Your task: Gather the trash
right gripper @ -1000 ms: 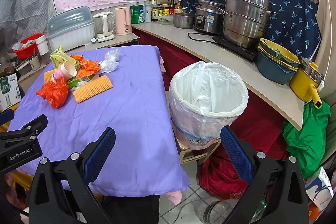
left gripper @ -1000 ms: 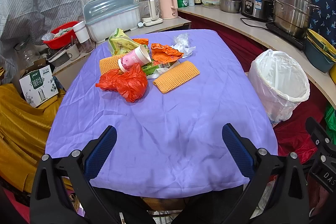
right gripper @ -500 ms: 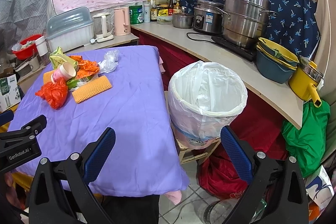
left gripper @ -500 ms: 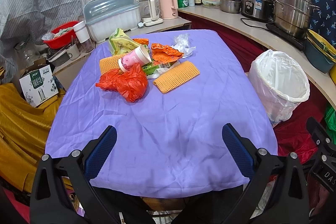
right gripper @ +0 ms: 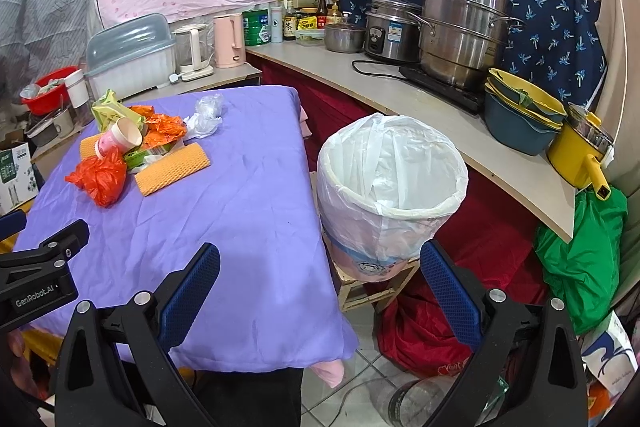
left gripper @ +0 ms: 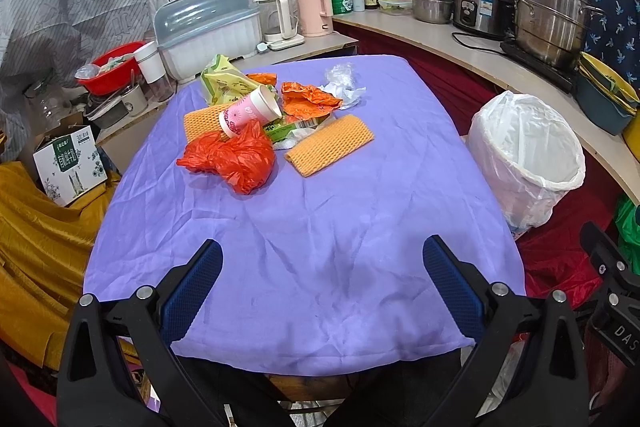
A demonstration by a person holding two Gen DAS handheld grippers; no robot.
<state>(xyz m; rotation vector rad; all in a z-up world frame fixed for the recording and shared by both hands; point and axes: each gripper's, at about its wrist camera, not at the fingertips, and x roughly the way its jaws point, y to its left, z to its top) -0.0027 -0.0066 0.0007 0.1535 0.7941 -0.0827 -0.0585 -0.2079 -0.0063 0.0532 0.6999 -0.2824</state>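
The left gripper [left gripper: 322, 267] has its blue fingers [left gripper: 192, 291] spread wide apart and holds nothing; it hangs over the near edge of the table [left gripper: 320, 227], which is covered with a purple cloth. The right gripper [right gripper: 320, 269] is also spread wide and empty, above the near right corner of the table, with the bin [right gripper: 394, 187] just ahead of it.

All the trash lies in one heap at the far left part of the table, well apart from both grippers: a crumpled red plastic bag [left gripper: 236, 159], a pink paper cup [left gripper: 250, 113] lying on its side, an orange foam net [left gripper: 330, 145], an orange wrapper [left gripper: 306, 99], a green packet [left gripper: 222, 83] and a clear plastic wad [left gripper: 342, 81].

The bin, lined with a white bag, stands beside the right edge of the table, and I see no trash inside it. I judge that the collecting is not yet begun, and every piece is left to do.
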